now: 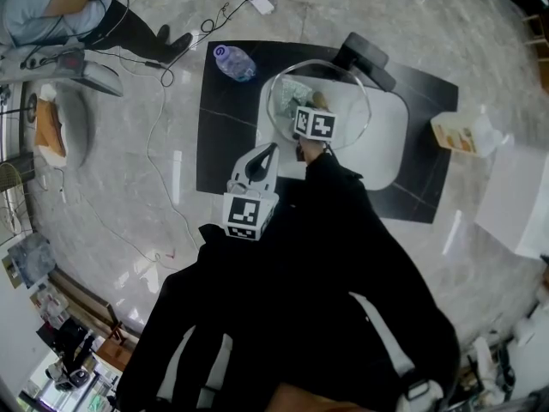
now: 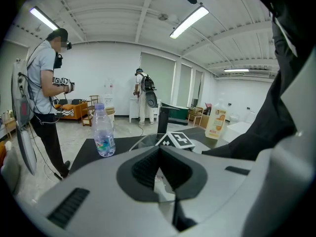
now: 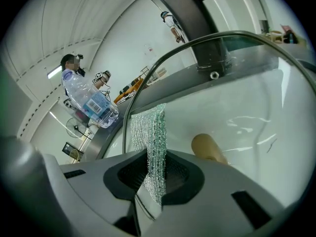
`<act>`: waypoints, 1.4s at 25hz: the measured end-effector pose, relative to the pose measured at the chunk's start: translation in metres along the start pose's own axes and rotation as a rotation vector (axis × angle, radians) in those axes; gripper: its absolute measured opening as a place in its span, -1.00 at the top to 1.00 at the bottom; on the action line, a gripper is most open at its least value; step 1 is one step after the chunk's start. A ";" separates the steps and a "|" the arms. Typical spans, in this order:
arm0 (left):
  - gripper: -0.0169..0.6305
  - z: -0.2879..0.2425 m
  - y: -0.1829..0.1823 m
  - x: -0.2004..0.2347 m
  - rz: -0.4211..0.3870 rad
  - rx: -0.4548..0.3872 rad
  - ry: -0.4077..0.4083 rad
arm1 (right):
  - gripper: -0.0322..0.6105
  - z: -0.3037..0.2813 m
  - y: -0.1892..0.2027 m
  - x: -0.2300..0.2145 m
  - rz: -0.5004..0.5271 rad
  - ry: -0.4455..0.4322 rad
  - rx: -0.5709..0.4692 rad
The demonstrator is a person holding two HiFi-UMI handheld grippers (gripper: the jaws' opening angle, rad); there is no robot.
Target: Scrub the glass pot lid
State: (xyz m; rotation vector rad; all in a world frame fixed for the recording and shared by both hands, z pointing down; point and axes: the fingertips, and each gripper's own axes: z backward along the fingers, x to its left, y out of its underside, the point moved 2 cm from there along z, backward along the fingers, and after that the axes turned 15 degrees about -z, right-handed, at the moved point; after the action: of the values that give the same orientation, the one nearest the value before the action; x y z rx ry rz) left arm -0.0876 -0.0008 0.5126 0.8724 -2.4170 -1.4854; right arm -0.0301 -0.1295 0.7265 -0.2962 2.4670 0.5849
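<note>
The glass pot lid [image 1: 343, 88] lies on a white tray [image 1: 388, 148] in the middle of a black tabletop [image 1: 225, 140], with its metal rim lifted at the far side and its tan knob [image 3: 209, 147] showing through the glass. The right gripper [image 3: 157, 158] is over the near part of the lid. Its jaws are clamped on a glittery silver-green mesh scrubber [image 3: 150, 132], which hangs up against the glass just left of the knob.

The left gripper [image 2: 159, 151] sits off the tray at its near-left corner, above the black top. Its two dark pads are pressed together with nothing between them — it touches neither the lid nor the tray as far as I can see.

A clear water bottle [image 1: 233, 62] with a blue cap stands at the far-left corner of the tabletop, well away from the lid. A black stand [image 1: 367, 58] rises just beyond the tray. Off to the right, past the table's edge, there's a pale bottle with an orange label [image 1: 456, 133]. Across the room on the left another person [image 2: 45, 83] stands with a gripper in hand, cables trailing over the marble floor [image 1: 129, 196].
</note>
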 end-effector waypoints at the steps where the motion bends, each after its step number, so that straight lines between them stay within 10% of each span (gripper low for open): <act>1: 0.96 0.000 0.000 0.000 -0.002 -0.001 0.001 | 0.69 0.001 0.000 -0.002 -0.001 0.003 -0.002; 35: 0.96 0.000 -0.013 -0.010 -0.050 -0.034 0.044 | 0.69 0.044 -0.021 -0.061 -0.033 0.104 -0.080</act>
State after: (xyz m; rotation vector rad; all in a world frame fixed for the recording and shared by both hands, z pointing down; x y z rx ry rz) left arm -0.0739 0.0004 0.5032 0.9551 -2.3480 -1.5041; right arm 0.0474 -0.1229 0.7222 -0.4069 2.5366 0.6705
